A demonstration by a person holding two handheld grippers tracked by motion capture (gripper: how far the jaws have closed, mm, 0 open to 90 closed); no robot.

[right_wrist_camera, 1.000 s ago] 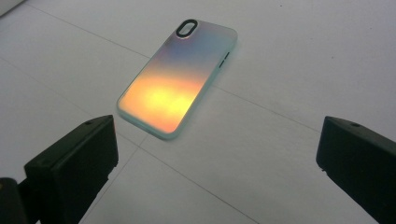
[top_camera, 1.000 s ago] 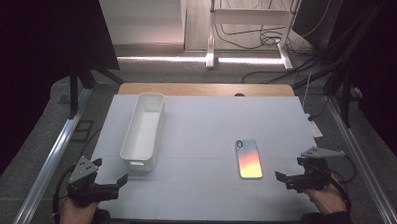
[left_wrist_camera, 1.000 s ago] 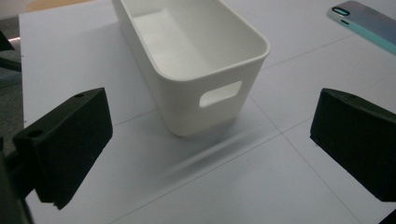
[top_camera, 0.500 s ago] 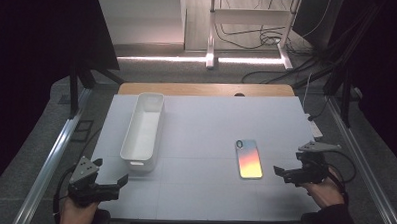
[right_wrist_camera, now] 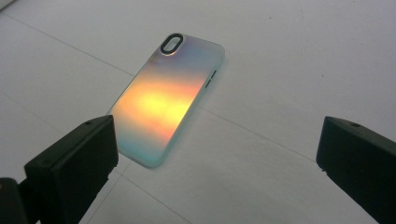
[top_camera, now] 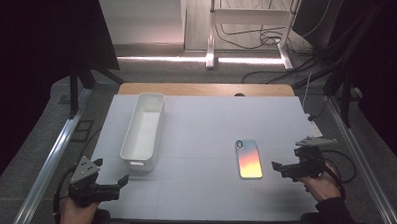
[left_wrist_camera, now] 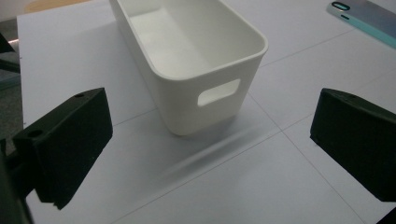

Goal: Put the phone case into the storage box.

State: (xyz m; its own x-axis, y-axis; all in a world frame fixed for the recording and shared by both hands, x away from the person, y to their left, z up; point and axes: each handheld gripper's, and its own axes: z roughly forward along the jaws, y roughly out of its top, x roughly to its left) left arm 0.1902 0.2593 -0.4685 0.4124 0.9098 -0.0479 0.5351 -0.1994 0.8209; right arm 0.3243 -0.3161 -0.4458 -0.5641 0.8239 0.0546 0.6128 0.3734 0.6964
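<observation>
Since a second ago the right gripper (top_camera: 277, 167) has edged toward nine o'clock, its jaws spread wide and empty just beside the phone case (top_camera: 249, 158), while the left gripper (top_camera: 119, 182), equally agape, waits at seven o'clock below the white bin (top_camera: 143, 131). That case, lying flat at four o'clock on the table (top_camera: 206, 122), looks light, thin, glossy and slippery, so pinching across its long edges seems safest. Smooth white tabletop surrounds it, with dark floor and cables beyond.

both tools gape wide and hold nothing: left tool (top_camera: 115, 183) low at the near left, right tool (top_camera: 279, 168) at the near right, each gripped in a hand.
</observation>
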